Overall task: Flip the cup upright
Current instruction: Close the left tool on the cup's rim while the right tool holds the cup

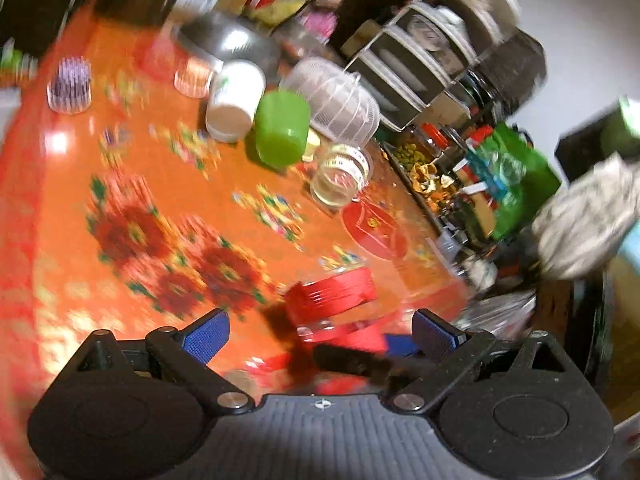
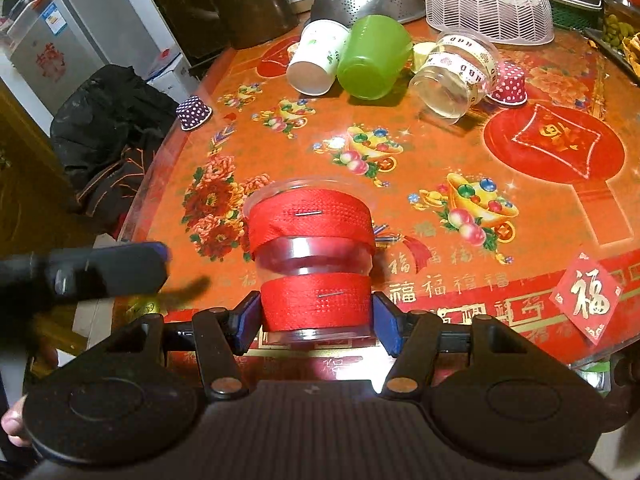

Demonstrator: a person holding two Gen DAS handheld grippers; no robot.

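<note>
Currently the right gripper (image 2: 316,320) has its blue-padded fingers (image 2: 246,320) clamped on the lower red band of a clear plastic cup wrapped in two red ribbon bands (image 2: 312,256), one finger on each side of the cup wall. The cup sits at the near edge of the orange floral-print tabletop (image 2: 420,160), its wider rim pointing away from the camera; whether it rests on the surface or is lifted clear cannot be determined. The left gripper (image 1: 320,338) is not gripping anything — its fingers (image 1: 208,336) are spread wide apart, with the same cup (image 1: 332,292) just beyond them; this view is heavily motion-blurred. At the far side of the tabletop lie a white paper cup on its side (image 2: 318,62), a green plastic cup on its side (image 2: 372,58) touching it, and a clear jar wrapped in measuring tape (image 2: 456,76) — also tipped over. A white mesh food cover (image 2: 488,4) stands behind them.
</note>
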